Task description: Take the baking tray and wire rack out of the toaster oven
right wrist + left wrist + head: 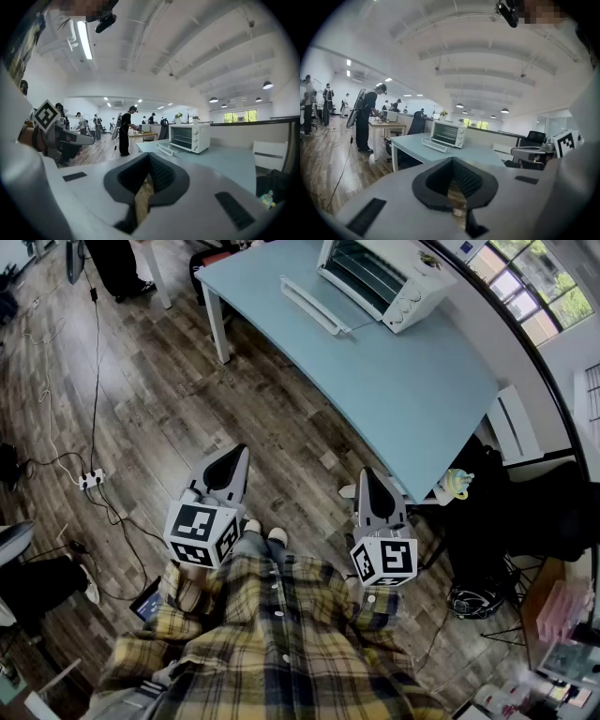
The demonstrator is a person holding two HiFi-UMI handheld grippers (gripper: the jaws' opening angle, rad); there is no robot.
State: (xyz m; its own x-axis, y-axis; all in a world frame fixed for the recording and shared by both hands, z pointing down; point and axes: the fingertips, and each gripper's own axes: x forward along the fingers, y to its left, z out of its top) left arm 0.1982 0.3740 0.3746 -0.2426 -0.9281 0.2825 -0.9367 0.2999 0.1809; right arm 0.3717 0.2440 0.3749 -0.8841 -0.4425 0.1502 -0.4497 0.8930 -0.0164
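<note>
The wooden floor (141, 409) fills the left and near part of the scene. A light blue table (412, 399) runs from the far centre to the near right. The person's plaid shirt (281, 643) occupies the near edge.

The white toaster oven (384, 273) stands at the far end of the table, well apart from both grippers. Its door (314, 306) is folded down flat toward the table top. The baking tray and wire rack cannot be made out inside the oven at this size.

The left gripper (230, 465) hangs over the floor, left of the table. Its jaws are together, with nothing between them. The right gripper (375, 491) is just beside the table's near corner. Its jaws are likewise together and empty.

A white power strip (92, 479) lies on the floor at the left.
</note>
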